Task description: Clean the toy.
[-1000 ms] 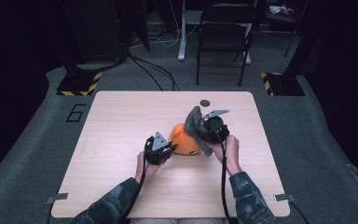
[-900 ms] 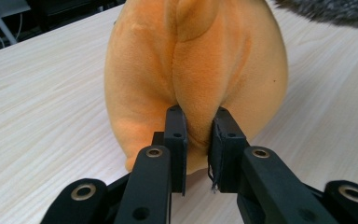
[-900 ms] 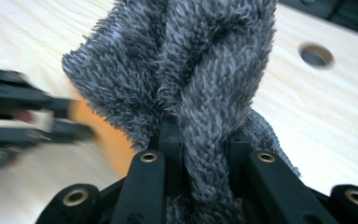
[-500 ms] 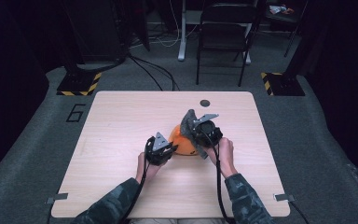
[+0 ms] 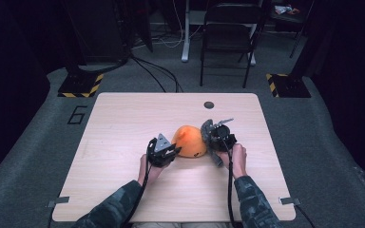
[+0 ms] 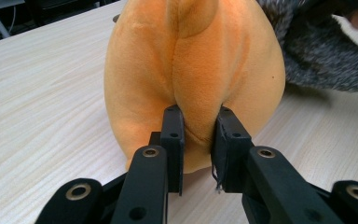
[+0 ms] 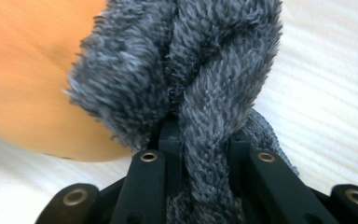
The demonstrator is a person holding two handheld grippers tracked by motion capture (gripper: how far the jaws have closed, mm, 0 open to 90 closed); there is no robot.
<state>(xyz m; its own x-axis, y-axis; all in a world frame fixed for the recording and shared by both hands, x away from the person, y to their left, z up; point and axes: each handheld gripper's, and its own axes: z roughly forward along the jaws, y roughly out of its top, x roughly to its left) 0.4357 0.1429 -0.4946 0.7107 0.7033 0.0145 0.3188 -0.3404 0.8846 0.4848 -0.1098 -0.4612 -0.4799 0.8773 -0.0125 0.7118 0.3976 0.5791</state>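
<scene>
An orange plush toy (image 5: 188,141) sits on the wooden table (image 5: 123,123), just in front of the person. My left gripper (image 5: 171,149) is at its left side, shut on a fold of the orange plush toy (image 6: 191,70). Its pads (image 6: 173,135) pinch the seam, and the jaws have just eased open slightly with the fold still between them. My right gripper (image 5: 210,142) is low at the toy's right side, shut on a grey fuzzy cloth (image 7: 186,60). The cloth bunches up between the jaws and touches the toy (image 7: 23,84). The grey cloth (image 6: 317,51) also lies behind the toy on the right.
A small dark round hole (image 5: 209,104) marks the table's far edge. A black folding chair (image 5: 230,33) and cables stand on the floor beyond. Bare tabletop stretches left of the toy and along the near edge.
My right gripper has come down toward the table with the grey cloth, settling against the toy's right side. The left gripper and the toy stayed where they were.
</scene>
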